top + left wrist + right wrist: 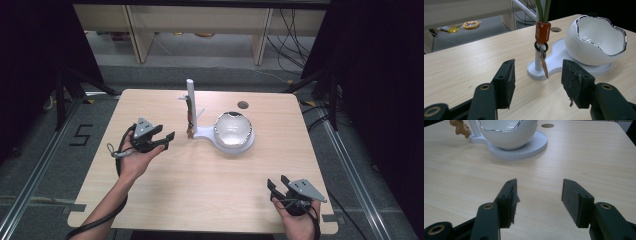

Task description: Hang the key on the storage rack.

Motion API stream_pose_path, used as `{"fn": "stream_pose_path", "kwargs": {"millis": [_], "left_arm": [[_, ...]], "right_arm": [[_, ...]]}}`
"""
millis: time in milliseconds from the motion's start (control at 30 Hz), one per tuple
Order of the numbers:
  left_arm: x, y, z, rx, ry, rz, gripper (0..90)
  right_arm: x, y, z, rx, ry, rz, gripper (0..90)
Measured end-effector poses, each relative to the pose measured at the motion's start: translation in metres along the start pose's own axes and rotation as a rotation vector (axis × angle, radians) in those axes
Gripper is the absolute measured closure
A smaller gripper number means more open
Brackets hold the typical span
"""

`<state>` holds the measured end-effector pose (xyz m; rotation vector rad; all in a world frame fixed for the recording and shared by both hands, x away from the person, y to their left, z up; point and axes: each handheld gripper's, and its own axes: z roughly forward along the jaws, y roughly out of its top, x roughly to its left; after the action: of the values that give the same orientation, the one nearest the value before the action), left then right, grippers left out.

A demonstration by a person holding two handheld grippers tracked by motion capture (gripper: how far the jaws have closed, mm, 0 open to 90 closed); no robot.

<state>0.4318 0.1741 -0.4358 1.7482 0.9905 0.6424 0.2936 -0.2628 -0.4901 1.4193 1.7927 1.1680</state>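
A white stand (190, 95) rises from a white base (205, 133) near the table's middle back. The base also carries a white egg-shaped bowl (233, 129) with a silver rim. From the stand hangs a key ring with an orange tag (542, 32) and a brown charm (544, 67). My left gripper (169, 141) is left of the stand, pointing at it, open. In the left gripper view nothing sits between the jaws of that gripper (537, 82), and the charm hangs a short way beyond them. My right gripper (276, 181) stands open near the front right edge, empty (537, 200), with the bowl (506, 137) farther off.
A round cable hole (243, 105) is in the table (200, 195) behind the bowl. Beyond the far edge are pale shelf legs (140, 35) and floor cables (292, 40). Dark curtains flank both sides.
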Motion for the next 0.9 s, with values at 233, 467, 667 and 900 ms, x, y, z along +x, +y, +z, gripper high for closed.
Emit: {"fn": "stream_pose_path", "kwargs": {"millis": [233, 467, 667, 900], "left_arm": [[0.001, -0.023, -0.025, -0.023, 0.008, 0.0, 40.7], [0.002, -0.053, -0.046, -0.028, 0.028, 0.004, 38.2], [0.003, -0.083, -0.062, -0.012, 0.049, -0.008, 37.7], [0.01, -0.12, -0.076, -0.013, 0.074, -0.045, 37.5]], "right_arm": [[-0.001, -0.001, 0.002, -0.008, 0.009, -0.003, 47.3], [-0.001, -0.002, 0.002, -0.007, -0.006, -0.017, 47.1], [-0.002, -0.002, 0.002, -0.001, -0.015, -0.028, 46.9], [0.001, -0.003, 0.003, 0.015, -0.008, 0.006, 46.7]]}}
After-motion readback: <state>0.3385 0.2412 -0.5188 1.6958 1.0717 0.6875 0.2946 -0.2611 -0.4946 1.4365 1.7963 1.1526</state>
